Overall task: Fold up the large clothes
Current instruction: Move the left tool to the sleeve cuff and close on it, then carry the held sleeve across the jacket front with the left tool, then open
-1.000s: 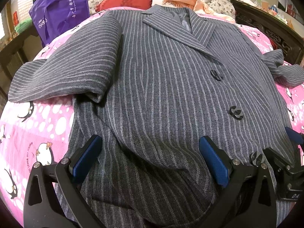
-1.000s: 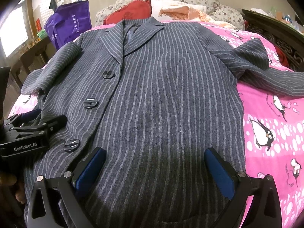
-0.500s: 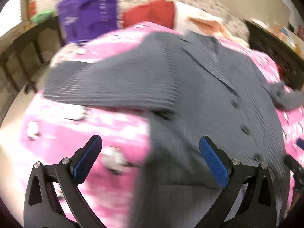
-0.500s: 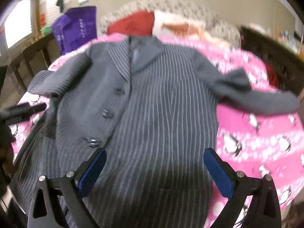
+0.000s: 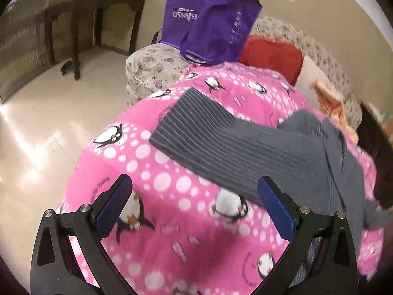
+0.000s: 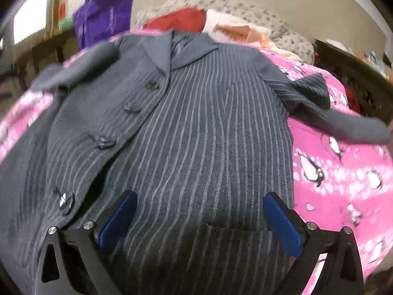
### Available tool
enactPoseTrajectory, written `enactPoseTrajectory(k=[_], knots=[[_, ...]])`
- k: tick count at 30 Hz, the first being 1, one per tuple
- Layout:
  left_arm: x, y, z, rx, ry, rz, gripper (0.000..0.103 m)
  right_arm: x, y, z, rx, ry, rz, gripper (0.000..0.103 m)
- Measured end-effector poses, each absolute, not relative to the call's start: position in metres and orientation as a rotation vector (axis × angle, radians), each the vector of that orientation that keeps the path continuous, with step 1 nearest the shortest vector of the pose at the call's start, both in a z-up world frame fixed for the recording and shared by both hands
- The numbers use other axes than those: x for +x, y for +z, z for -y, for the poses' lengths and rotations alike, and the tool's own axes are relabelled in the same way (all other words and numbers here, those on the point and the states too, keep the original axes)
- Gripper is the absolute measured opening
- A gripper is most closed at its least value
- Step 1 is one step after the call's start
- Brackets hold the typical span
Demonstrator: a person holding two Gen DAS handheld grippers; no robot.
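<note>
A grey pinstriped jacket [image 6: 196, 127] lies face up on a pink penguin blanket [image 6: 343, 167], collar at the far end, both sleeves spread out. My right gripper [image 6: 199, 218] is open and empty above the jacket's lower front. My left gripper [image 5: 194, 209] is open and empty over the blanket [image 5: 172, 196], near the jacket's left sleeve [image 5: 221, 140], whose cuff lies further ahead and to the left. The right sleeve [image 6: 331, 113] is crumpled near its shoulder.
A purple shopping bag [image 5: 211, 22] stands on a floral cushion at the bed's head. Red and floral pillows [image 5: 272, 54] lie behind the jacket. A dark wooden table [image 5: 86, 12] stands on the tiled floor to the left. A dark headboard [image 6: 356, 73] runs along the right.
My left gripper has swung left off the jacket's front toward the left sleeve and the bed's edge. My right gripper has pulled back slightly, still over the jacket's front. Both stayed open.
</note>
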State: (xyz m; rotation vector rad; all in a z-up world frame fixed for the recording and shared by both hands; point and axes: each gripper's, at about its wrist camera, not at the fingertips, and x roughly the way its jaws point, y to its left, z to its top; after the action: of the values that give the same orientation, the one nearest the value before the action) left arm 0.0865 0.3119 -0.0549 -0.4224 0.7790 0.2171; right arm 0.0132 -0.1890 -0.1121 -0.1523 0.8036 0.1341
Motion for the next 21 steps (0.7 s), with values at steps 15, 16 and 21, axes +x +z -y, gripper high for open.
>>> enactPoseTrajectory(k=[15,16,21], knots=[[0.155,-0.090,-0.354,-0.545,0.196,-0.808,0.077,0.011,-0.118,0.199,-0.061,0.175,-0.803,0.103],[0.156,-0.087,-0.355,-0.538,0.230,-0.803,0.052,0.011,-0.118,0.200,-0.058,0.176,-0.803,0.103],[0.151,-0.067,-0.363,-0.519,0.288,-0.768,0.011,0.013,-0.118,0.200,-0.055,0.176,-0.804,0.103]])
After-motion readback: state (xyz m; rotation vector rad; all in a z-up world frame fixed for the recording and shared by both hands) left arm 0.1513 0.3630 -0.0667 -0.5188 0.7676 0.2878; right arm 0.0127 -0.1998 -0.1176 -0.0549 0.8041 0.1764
